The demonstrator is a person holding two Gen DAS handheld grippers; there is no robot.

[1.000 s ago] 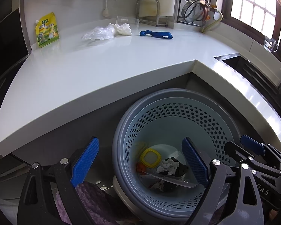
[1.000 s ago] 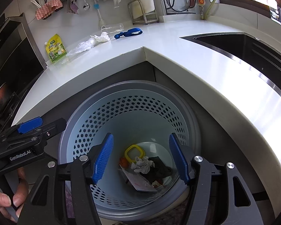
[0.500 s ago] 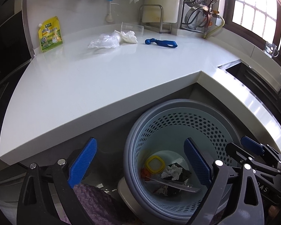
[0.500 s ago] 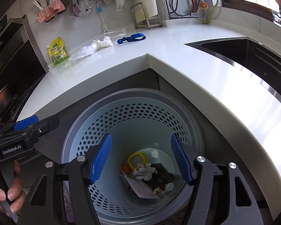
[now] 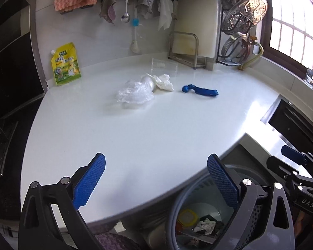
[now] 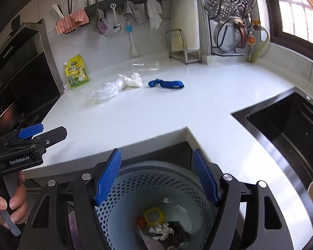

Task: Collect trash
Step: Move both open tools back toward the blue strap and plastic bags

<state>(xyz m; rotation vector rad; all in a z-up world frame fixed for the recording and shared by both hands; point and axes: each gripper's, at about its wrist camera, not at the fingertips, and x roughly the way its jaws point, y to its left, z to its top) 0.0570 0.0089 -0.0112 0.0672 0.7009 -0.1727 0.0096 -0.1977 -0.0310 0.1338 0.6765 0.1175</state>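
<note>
A: While both tools hang over the counter edge, where's the trash?

B: Perforated grey bin (image 6: pixel 156 189) below the white countertop (image 5: pixel 156 129) holds a crumpled tissue (image 6: pixel 161 230) and a yellow lid (image 6: pixel 154 215). On the counter: clear plastic bag (image 5: pixel 135 92), white wad (image 5: pixel 164 82), blue wrapper (image 5: pixel 200 90), tipped clear cup (image 6: pixel 146 65), yellow pouch (image 5: pixel 65 64) against the wall.

A: Jaws?

B: Left gripper (image 5: pixel 155 180) spread wide, nothing between. Right gripper (image 6: pixel 156 179) spread too, empty; both have just been opening.
</note>
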